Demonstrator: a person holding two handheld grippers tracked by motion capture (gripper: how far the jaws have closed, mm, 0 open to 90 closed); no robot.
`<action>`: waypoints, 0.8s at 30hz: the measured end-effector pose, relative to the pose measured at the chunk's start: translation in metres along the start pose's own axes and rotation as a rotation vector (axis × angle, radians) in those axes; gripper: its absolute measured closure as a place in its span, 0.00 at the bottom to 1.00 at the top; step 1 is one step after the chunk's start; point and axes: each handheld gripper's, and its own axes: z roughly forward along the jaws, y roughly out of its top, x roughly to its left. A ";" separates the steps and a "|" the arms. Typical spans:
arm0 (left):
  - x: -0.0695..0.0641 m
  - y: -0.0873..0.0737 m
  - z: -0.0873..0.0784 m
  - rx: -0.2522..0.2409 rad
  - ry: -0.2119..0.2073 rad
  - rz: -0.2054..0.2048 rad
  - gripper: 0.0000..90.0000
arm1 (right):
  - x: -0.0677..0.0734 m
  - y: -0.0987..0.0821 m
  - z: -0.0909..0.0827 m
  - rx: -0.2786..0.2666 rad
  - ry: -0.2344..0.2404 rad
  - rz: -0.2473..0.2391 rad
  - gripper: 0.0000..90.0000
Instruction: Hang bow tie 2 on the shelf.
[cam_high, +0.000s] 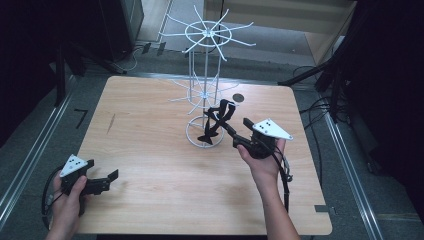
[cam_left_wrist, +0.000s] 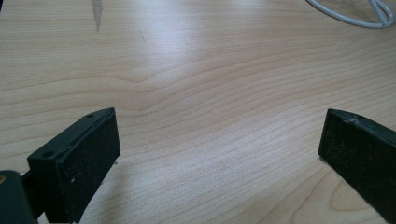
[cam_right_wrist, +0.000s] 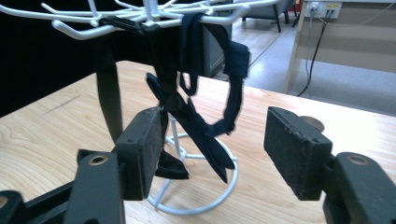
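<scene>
A white wire rack (cam_high: 205, 35) with two tiers of hooks stands at the back middle of the wooden table (cam_high: 150, 150). Black straps (cam_high: 216, 120) hang from its lower tier down over the base ring (cam_high: 192, 137). My right gripper (cam_high: 239, 132) is held just right of the straps, open. In the right gripper view the straps (cam_right_wrist: 196, 121) dangle ahead between the spread jaws of the right gripper (cam_right_wrist: 217, 140), and I cannot tell if they touch. My left gripper (cam_high: 111, 179) rests low at the front left, open, with bare wood between the jaws of the left gripper (cam_left_wrist: 219, 135).
A small dark round object (cam_high: 238, 98) lies behind the rack to the right. A grey streak (cam_high: 111, 123) marks the wood at the left. Part of the rack's ring (cam_left_wrist: 355, 16) curves in at the top right of the left gripper view. Cables (cam_high: 320, 107) run over the floor.
</scene>
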 end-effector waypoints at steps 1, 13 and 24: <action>0.000 0.000 0.000 0.000 0.000 0.000 0.00 | -0.001 -0.001 -0.001 0.002 -0.001 0.003 0.40; 0.000 0.000 0.000 0.003 0.001 0.000 0.00 | -0.013 -0.016 -0.012 0.029 -0.024 0.012 0.37; 0.000 0.000 0.000 0.002 0.001 0.000 0.00 | -0.023 -0.030 -0.021 0.055 -0.040 0.029 0.33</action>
